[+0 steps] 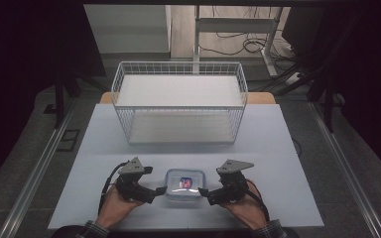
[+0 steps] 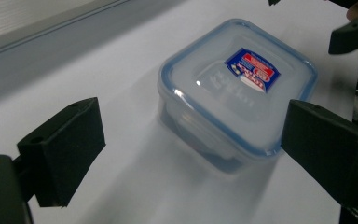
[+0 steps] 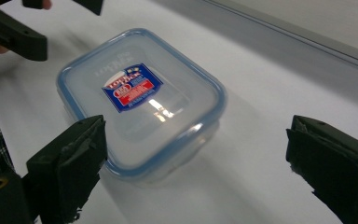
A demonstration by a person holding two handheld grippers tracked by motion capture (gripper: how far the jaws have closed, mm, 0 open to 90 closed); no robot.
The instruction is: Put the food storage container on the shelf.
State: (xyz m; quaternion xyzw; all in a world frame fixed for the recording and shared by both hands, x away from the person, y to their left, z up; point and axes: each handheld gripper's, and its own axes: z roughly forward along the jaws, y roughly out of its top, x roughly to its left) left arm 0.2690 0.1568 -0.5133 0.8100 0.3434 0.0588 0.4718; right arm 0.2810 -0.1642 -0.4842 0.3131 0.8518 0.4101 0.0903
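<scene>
Now, table (image 1: 104,144): fills mid-frame, white.
Basket (image 1: 178,99): upper centre, wire.
Box (image 1: 183,185): lower centre, lid on, between grippers.
Left gripper (image 1: 159,190): left of box, jaws apart, holding nothing.
Right gripper (image 1: 204,192): right of box, jaws apart, holding nothing.

You have a flat, pale grey-white rectangular tabletop (image 1: 273,144) in front of you. Toward its far edge stands a white wire-mesh basket (image 1: 178,101), open at the top. Near your edge lies a clear plastic food container with a blue-rimmed lid and a red-and-blue label (image 1: 184,184), resting flat and well apart from the basket.
</scene>
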